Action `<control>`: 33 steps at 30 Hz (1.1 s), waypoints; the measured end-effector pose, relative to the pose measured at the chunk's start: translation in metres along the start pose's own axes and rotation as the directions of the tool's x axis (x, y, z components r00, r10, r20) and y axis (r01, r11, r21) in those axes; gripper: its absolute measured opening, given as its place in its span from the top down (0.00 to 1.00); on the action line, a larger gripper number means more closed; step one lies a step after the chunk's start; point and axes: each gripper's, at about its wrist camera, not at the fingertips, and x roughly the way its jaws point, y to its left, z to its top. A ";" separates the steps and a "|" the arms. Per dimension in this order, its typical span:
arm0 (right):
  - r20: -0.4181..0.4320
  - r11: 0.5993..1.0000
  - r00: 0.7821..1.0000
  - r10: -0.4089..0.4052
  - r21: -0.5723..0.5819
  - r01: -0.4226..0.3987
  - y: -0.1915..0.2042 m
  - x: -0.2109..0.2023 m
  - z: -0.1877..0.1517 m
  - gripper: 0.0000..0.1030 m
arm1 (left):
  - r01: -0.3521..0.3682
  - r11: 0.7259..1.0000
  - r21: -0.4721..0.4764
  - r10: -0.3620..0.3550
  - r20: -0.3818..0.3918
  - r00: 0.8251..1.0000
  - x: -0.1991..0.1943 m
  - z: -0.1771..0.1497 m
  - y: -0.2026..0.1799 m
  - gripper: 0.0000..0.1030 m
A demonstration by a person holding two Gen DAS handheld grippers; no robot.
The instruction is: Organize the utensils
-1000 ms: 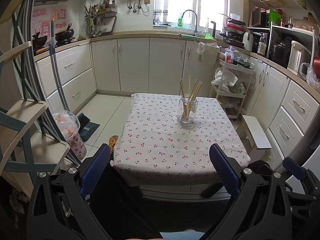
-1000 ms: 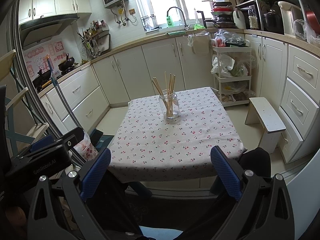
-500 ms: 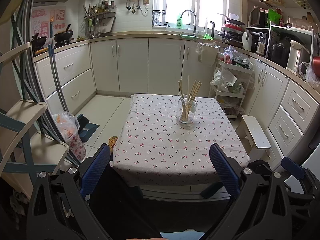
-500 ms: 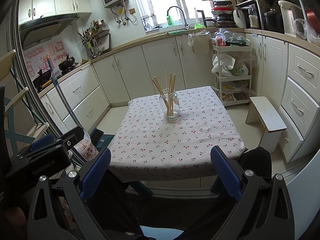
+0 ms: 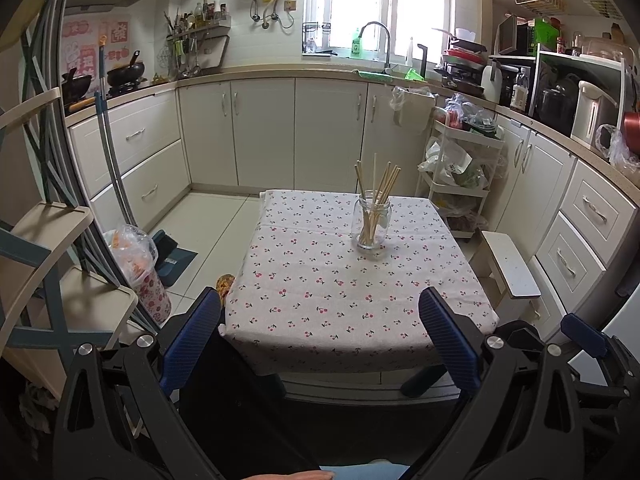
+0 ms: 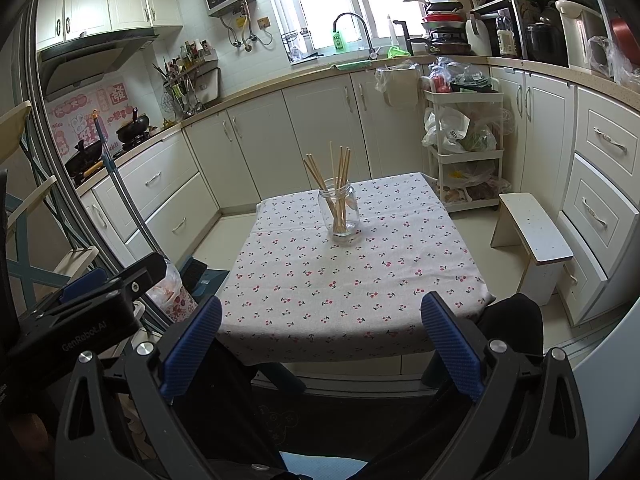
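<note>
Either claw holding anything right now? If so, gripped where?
Nothing held. Left claw and right claw are both open and empty, short of the table. The chopsticks stand in the glass jar.

Landmark: jar point(image 5: 371, 224), upright on the tabletop point(image 5: 320, 280), toward its far half. In the jar: chopsticks point(image 5: 378, 196), leaning, tips up. Right of the jar, on the floor beside the tabletop: stool point(image 5: 510, 268). Behind and right of the jar: tiered cart point(image 5: 460, 176). Behind the jar: cabinets point(image 5: 280, 128), sink tap point(image 5: 378, 40) above them. Left of the jar, on the floor: bagged bin point(image 5: 138, 264).
</note>
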 end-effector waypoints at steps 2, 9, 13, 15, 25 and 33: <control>-0.001 1.000 1.000 0.000 0.000 0.000 0.000 0.000 0.000 0.07 | 0.002 1.000 0.000 -0.002 0.000 1.000 0.000 0.000 0.000 0.07; -0.002 1.000 1.000 0.000 0.001 0.000 0.001 -0.001 0.000 0.07 | 0.005 1.000 0.002 -0.005 0.002 1.000 0.000 0.000 0.000 0.07; -0.001 1.000 1.000 0.000 0.001 0.000 0.002 -0.001 -0.002 0.07 | 0.010 1.000 0.001 -0.010 0.002 1.000 0.000 0.001 -0.001 0.07; -0.002 1.000 1.000 0.000 0.001 0.000 0.001 -0.001 -0.001 0.07 | 0.010 1.000 0.000 -0.010 0.001 1.000 0.000 0.001 0.000 0.07; -0.002 1.000 1.000 0.001 0.002 -0.001 0.001 -0.001 -0.001 0.07 | 0.011 1.000 0.000 -0.011 -0.003 1.000 0.001 0.002 0.000 0.07; -0.003 1.000 1.000 0.001 0.001 -0.001 0.002 -0.002 -0.001 0.07 | 0.011 1.000 0.002 -0.011 -0.008 1.000 0.005 -0.001 0.000 0.07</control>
